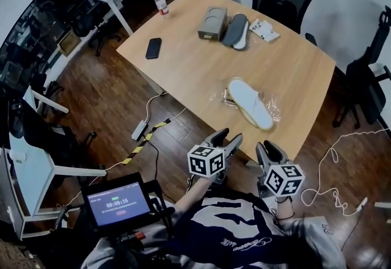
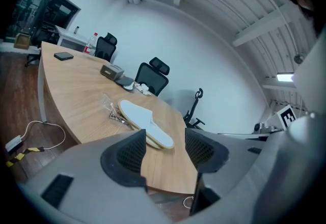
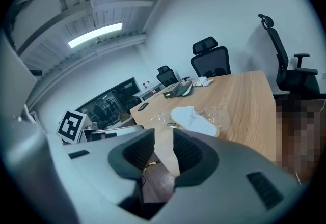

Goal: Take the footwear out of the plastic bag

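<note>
While your left gripper (image 1: 229, 136) and right gripper (image 1: 269, 147) hovered before the worktop (image 1: 201, 60), jaws parted and empty, you next needed to reach the slipper (image 1: 247, 101) and plastic bag (image 1: 275, 104).

Matt wood table (image 1: 183, 60); clear crinkly plastic bag (image 1: 273, 104); cloth slipper (image 1: 249, 101).

Left gripper (image 2: 165, 149): dark ribbed fingers (image 2: 131, 154) stand apart, with nothing between them. Beyond them runs a light wooden table (image 2: 76, 90). A white slipper (image 2: 145, 121) lies flat near its edge, its far end over a crumpled clear plastic bag (image 2: 109, 106); whether any part is inside cannot be determined. Further back are a box (image 2: 111, 71), phone (image 2: 63, 56) and bottle (image 2: 93, 43).
</note>
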Demonstrator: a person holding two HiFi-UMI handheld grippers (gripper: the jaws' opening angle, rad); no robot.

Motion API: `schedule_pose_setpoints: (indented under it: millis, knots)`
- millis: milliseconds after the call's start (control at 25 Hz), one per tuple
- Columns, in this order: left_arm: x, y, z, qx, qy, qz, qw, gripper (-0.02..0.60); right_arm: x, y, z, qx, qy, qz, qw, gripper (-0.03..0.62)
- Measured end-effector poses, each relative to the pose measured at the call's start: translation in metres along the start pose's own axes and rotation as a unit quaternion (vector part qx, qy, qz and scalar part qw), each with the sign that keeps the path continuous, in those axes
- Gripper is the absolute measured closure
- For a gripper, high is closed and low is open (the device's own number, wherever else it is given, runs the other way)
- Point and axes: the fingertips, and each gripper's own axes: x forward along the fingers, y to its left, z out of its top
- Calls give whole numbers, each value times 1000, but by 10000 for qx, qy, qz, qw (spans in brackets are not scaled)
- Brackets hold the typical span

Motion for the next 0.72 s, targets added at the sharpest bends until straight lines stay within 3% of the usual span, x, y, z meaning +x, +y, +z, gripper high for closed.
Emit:
schedule_pose_setpoints:
  millis: [160, 360, 560, 720]
  knots:
    - [-10, -40, -16, -32, -256, 112, 9996, 416, -42, -7, -9, 96, -37, 224, 9997, 491]
    - [-31, -97, -54, -186, -642, 254, 9974, 577, -106, -14, -41, -12, 113, 552, 9984, 491]
    - [-56, -139, -108, -158, -492, 566, 9971, 577, -151, -14, -76, -127, 260, 868, 9958, 491]
    - [-67, -145, -116, -93, -382, 784, 9961, 577, -153, -8, -81, -132, 287, 1113, 9933, 491]
